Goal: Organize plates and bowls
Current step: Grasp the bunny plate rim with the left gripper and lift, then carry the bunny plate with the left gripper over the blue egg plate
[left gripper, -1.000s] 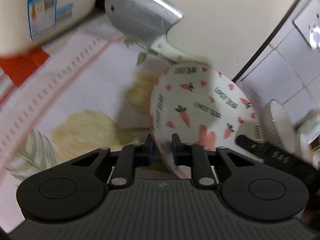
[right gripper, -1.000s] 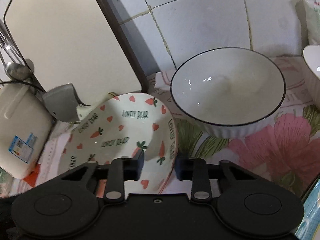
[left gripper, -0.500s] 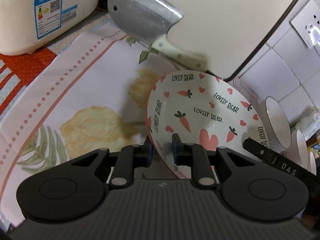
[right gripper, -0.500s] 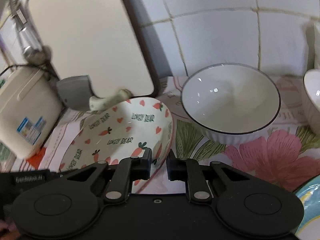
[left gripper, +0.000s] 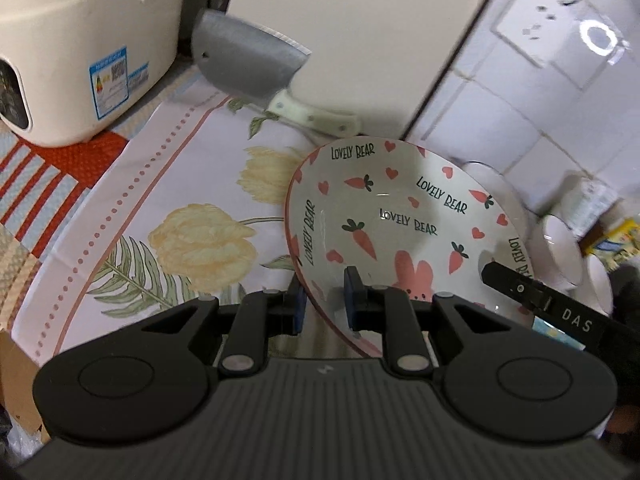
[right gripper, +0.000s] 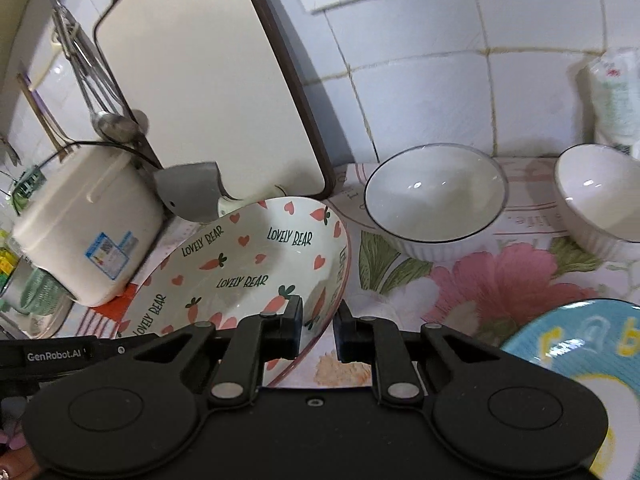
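A deep white plate with carrots, hearts and "LOVELY BEAR" lettering hangs tilted above the floral cloth. My left gripper is shut on its near left rim, one pad inside and one outside. The right gripper is shut on the opposite rim of the same plate. Its black finger shows at the plate's right edge in the left wrist view. Two white bowls with dark rims, one larger and one smaller, stand on the cloth by the tiled wall.
A cleaver leans against an upright cutting board just behind the plate. A cream rice cooker stands at the left. A blue plate lies at the near right. Utensils hang above the cooker.
The right gripper closed onto the plate's rim. Both grippers then rose and drew back with the plate, lifting it off the cloth.
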`<state>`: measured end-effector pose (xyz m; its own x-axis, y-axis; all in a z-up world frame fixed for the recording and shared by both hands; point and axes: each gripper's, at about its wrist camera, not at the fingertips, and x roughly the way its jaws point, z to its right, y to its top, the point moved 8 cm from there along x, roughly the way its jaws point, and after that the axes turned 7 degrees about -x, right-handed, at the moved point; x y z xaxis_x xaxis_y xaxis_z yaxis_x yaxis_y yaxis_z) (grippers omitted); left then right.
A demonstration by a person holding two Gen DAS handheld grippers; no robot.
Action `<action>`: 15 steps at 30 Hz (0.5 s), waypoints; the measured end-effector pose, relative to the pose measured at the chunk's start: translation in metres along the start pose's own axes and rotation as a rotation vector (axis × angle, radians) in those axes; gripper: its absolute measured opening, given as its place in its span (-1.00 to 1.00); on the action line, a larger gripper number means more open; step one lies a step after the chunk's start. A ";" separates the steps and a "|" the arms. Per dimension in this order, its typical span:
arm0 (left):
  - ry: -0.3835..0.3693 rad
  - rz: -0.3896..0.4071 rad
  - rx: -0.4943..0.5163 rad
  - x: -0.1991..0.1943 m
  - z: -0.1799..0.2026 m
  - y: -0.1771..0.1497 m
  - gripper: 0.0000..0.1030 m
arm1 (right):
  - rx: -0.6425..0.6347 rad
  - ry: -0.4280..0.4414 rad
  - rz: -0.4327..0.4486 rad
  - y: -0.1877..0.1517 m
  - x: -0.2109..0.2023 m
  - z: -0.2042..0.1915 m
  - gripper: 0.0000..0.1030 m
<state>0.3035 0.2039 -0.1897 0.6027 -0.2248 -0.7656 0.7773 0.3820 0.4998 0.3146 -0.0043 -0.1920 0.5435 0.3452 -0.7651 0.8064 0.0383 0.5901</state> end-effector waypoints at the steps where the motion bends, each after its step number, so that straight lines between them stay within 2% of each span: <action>1: -0.008 0.004 0.010 -0.008 0.005 -0.002 -0.67 | 0.000 -0.002 0.007 0.000 -0.008 0.000 -0.60; 8: -0.047 0.036 0.092 -0.058 0.043 -0.021 -0.67 | -0.005 -0.023 0.032 0.003 -0.078 0.007 -0.59; 15: -0.097 0.040 0.147 -0.080 0.077 -0.048 -0.67 | 0.015 -0.064 0.076 -0.004 -0.130 0.024 -0.59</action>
<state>0.2313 0.1346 -0.1212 0.6428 -0.3005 -0.7046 0.7660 0.2590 0.5883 0.2466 -0.0717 -0.1009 0.6166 0.2861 -0.7335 0.7654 0.0003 0.6436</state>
